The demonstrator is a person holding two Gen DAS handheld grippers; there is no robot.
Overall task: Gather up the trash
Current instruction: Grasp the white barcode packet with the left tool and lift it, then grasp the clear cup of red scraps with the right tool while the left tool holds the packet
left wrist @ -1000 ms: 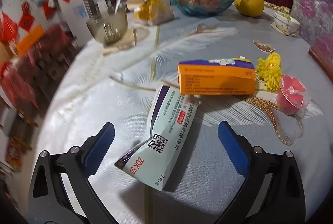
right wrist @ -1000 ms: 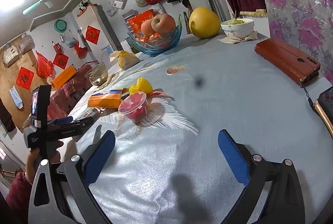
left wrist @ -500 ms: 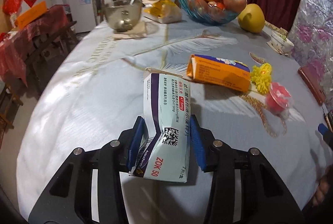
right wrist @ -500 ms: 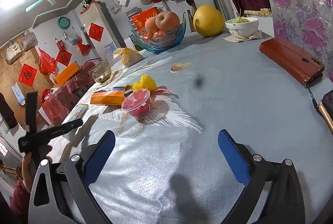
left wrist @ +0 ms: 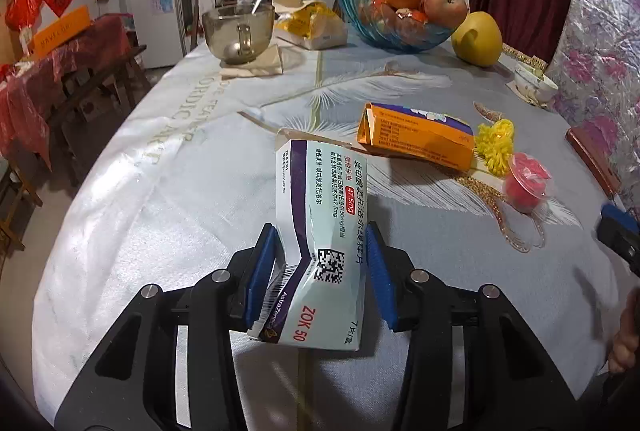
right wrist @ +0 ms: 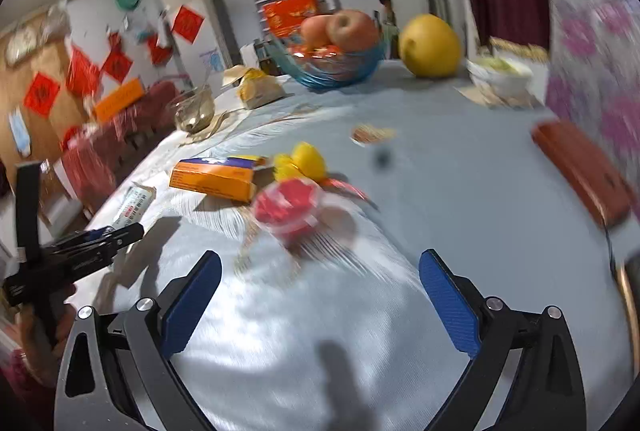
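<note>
My left gripper (left wrist: 322,271) is shut on a crumpled white and purple medicine box (left wrist: 318,231) and holds it lifted above the table; the box also shows in the right wrist view (right wrist: 134,205). An orange box (left wrist: 416,141) lies beyond it, with a yellow pompom (left wrist: 494,145) and a red jelly cup (left wrist: 526,183) to its right. My right gripper (right wrist: 320,295) is open and empty above the tablecloth, with the red jelly cup (right wrist: 288,207) and orange box (right wrist: 216,177) ahead of it.
A blue fruit bowl (left wrist: 396,27), a yellow pomelo (left wrist: 476,39), a glass bowl with a spoon (left wrist: 238,33), a yellow bag (left wrist: 310,25) and a small white bowl (left wrist: 534,87) stand at the far end. A brown wallet (right wrist: 580,171) lies at the right edge.
My left gripper closed on the medicine box and lifted it off the table. My right gripper swung left toward the jelly cup, staying open.
</note>
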